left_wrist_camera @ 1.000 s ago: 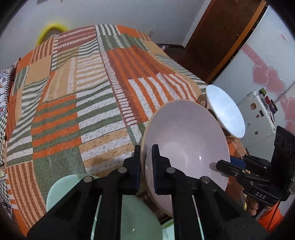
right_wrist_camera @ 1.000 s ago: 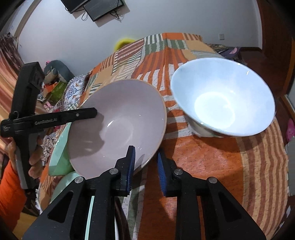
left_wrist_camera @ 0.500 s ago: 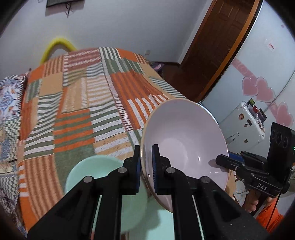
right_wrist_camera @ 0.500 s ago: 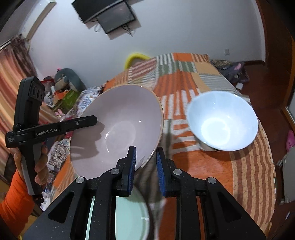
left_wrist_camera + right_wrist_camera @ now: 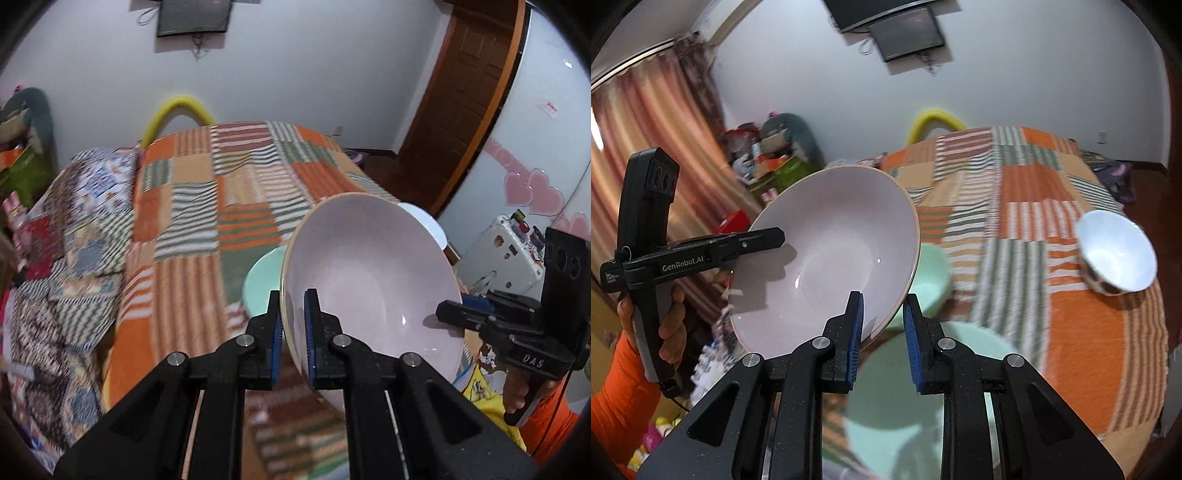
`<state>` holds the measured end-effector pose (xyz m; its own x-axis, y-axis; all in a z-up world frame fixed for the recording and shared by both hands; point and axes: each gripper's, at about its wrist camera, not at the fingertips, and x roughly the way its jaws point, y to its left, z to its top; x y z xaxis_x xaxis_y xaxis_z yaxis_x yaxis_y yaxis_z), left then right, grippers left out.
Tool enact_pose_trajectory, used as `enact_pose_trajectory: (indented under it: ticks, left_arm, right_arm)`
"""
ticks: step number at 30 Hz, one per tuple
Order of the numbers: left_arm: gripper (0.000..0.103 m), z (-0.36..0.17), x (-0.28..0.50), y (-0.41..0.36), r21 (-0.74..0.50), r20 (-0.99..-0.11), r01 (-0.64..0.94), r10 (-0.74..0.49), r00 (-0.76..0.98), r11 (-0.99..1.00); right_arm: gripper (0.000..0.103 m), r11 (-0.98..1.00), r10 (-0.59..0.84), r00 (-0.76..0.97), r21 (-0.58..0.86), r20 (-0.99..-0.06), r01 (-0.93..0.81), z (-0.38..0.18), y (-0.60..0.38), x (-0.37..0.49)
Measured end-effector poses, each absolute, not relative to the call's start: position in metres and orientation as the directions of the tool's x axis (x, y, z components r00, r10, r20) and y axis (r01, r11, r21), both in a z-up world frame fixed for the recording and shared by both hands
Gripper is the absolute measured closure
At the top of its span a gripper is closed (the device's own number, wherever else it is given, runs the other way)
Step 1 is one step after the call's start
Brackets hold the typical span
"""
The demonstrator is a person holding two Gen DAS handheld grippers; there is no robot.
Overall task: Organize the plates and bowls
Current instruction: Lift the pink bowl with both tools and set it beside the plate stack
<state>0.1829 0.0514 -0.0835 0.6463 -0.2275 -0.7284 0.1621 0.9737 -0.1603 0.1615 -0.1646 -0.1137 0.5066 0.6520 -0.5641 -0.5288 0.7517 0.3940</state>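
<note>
A large pale pink bowl (image 5: 373, 280) is held in the air, tilted, above the bed. My left gripper (image 5: 293, 332) is shut on its near rim. My right gripper (image 5: 882, 325) is shut on the opposite rim of the pink bowl (image 5: 831, 254). The right gripper also shows in the left wrist view (image 5: 454, 315), and the left gripper shows in the right wrist view (image 5: 768, 236). A mint green bowl (image 5: 932, 273) and a mint green plate (image 5: 908, 387) lie on the bed below. A white bowl (image 5: 1117, 254) stands on the bed to the right.
The bed has an orange, green and white striped patchwork cover (image 5: 229, 206). A yellow hoop (image 5: 177, 110) stands at its far end. A wooden door (image 5: 469, 96) and a white cabinet (image 5: 513, 254) are to the right. Clutter and curtains (image 5: 657, 122) are to the left.
Both grippers have lifted the pink bowl higher and pulled back from the bed. The white bowl and the green dishes now look smaller and farther below.
</note>
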Motion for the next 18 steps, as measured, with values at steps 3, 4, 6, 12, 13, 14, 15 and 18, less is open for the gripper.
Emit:
enact_pose_trajectory:
  ticks: [3,4,6,12,13,14,15,18]
  left_arm:
    - [0.093,-0.093,0.159,0.070,-0.176,-0.735,0.121,-0.212,0.644,0.977]
    - [0.093,-0.097,0.154,0.073,-0.179,-0.737,0.111,-0.208,0.643,0.978]
    - [0.093,-0.107,0.142,0.084,-0.190,-0.745,0.085,-0.200,0.636,0.978]
    - [0.093,-0.138,0.124,0.103,-0.187,-0.772,0.029,-0.165,0.614,0.982]
    - [0.093,-0.142,0.122,0.105,-0.182,-0.775,0.023,-0.157,0.612,0.983]
    - [0.093,-0.149,0.121,0.107,-0.179,-0.780,0.016,-0.151,0.607,0.984]
    - [0.093,-0.155,0.121,0.110,-0.177,-0.784,0.010,-0.147,0.603,0.984]
    - [0.093,-0.172,0.122,0.118,-0.181,-0.796,-0.006,-0.143,0.587,0.983]
  right_arm:
    - [0.083,0.730,0.671,0.479,0.391,-0.567,-0.560,-0.116,-0.149,0.148]
    - [0.083,0.727,0.672,0.472,0.387,-0.570,-0.568,-0.117,-0.145,0.145]
    - [0.083,0.721,0.674,0.457,0.380,-0.581,-0.579,-0.121,-0.136,0.144]
    - [0.083,0.708,0.669,0.401,0.374,-0.625,-0.599,-0.144,-0.111,0.137]
    - [0.083,0.707,0.668,0.395,0.374,-0.631,-0.600,-0.147,-0.108,0.135]
    - [0.083,0.708,0.664,0.387,0.373,-0.640,-0.600,-0.152,-0.104,0.135]
    - [0.083,0.709,0.660,0.380,0.371,-0.648,-0.599,-0.156,-0.100,0.135]
    - [0.083,0.716,0.643,0.359,0.366,-0.677,-0.594,-0.169,-0.089,0.138]
